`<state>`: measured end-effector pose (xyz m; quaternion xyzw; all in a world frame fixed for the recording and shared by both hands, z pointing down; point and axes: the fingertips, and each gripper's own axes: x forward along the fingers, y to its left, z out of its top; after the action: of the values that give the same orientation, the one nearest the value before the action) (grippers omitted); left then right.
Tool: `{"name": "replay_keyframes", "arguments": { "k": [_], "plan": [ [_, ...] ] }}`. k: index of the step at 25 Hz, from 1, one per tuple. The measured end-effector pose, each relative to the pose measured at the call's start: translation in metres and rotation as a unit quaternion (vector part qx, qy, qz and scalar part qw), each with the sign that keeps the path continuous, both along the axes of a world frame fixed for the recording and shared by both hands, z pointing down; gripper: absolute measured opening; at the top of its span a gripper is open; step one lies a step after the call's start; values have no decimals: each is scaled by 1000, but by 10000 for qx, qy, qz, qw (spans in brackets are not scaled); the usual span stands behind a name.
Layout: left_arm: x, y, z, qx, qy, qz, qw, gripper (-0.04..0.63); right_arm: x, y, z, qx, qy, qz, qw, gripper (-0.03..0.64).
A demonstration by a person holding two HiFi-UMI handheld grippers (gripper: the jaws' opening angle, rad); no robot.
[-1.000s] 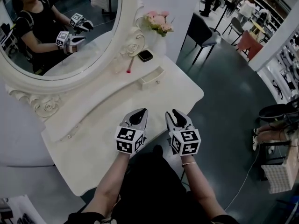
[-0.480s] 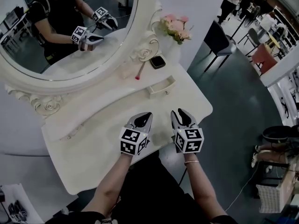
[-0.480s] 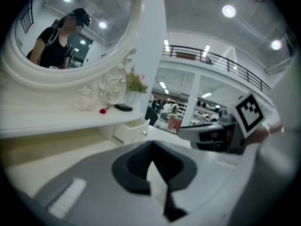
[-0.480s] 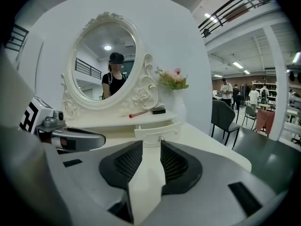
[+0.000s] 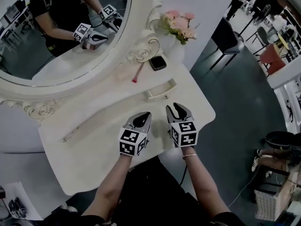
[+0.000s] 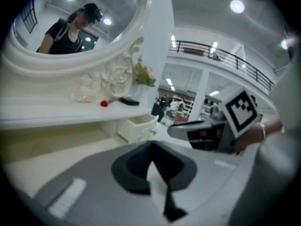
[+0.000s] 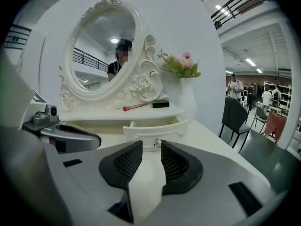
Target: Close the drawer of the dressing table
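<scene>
The small white drawer [image 5: 161, 90] of the dressing table [image 5: 89, 145] stands pulled out under the upper shelf. It shows in the left gripper view [image 6: 138, 126] and, straight ahead, in the right gripper view [image 7: 157, 128]. My right gripper [image 5: 178, 108] hovers just short of the drawer front, jaws a little apart, with the drawer's knob [image 7: 158, 144] showing between its pads [image 7: 176, 164]. Nothing is held in the right gripper [image 7: 151, 147]. My left gripper [image 5: 145, 114] floats beside it over the tabletop, shut and empty [image 6: 151, 147].
An oval white mirror [image 5: 61, 41] rises behind the shelf. A vase of pink flowers [image 5: 178, 25], a black compact [image 5: 157, 62] and a red-tipped brush [image 5: 138, 72] sit on the shelf. A dark chair [image 5: 225, 36] stands on the floor to the right.
Both grippers have moved forward over the tabletop, closer to the drawer front. The drawer still stands pulled out.
</scene>
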<state>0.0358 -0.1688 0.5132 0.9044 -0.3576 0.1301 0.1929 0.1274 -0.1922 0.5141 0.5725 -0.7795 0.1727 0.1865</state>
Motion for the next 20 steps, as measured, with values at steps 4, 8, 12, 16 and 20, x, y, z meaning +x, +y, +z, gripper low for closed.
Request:
{"name": "replay_keyframes", "arguments": {
  "k": [4,8,12,16,20],
  "plan": [
    [0,-10,6,-73,-59,-123,9999,5,0,-21,12,-103,47,-114,9999,101],
    [-1,-17,11,-140,-101,-243,9996,5,3,-35,22,-222,96,-190,9995,101],
    [-1,-23,15,-197,-132,-336,9992,5,5,-43,30,-370,151,-292,9988,102],
    [2,-26,18,-216,-147,-367,9990,5,2,-46,34,-378,161,-443,9982,106],
    [3,-26,19,-243,-154,-387,9988,5,-2,-48,39,-455,165,-531,9974,94]
  ]
}}
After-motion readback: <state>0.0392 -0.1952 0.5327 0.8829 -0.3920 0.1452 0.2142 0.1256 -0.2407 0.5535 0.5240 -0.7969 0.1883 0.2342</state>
